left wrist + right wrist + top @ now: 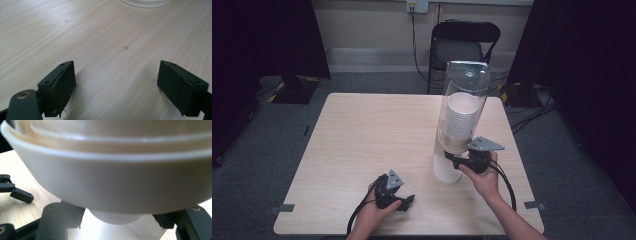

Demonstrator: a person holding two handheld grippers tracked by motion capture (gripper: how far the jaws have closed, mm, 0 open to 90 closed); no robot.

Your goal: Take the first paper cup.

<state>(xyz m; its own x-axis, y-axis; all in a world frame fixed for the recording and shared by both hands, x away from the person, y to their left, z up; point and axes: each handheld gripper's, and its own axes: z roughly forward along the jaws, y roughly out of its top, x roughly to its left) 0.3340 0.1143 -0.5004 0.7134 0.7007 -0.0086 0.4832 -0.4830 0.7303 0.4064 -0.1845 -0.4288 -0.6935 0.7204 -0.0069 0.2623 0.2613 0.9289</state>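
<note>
At the near edge of the light wooden table point(362, 135), the person's left hand point(371, 214) holds the left gripper point(404, 201) low over the wood, its fingers point(60, 87) spread wide apart with nothing between them; bare tabletop lies under them in the left gripper view. To the right and a little farther in, the right hand point(484, 181) holds the right gripper point(453, 159) up against the cup dispenser point(460, 120), just below the tube's lower collar. In the right gripper view its fingers point(60, 218) stand on either side of the bottom of a white cup point(113, 216) that pokes out beneath the dispenser's broad white collar point(112, 187); whether they press on the cup or only flank it I cannot tell. The dispenser stands upright on its white base on the right half of the table, a clear tube holding a stack of white paper cups point(460, 117). Beyond the far edge of the table a black folding chair point(462, 42) stands on the grey carpet against the wall, with dark curtains point(262, 35) hanging at either side.
</note>
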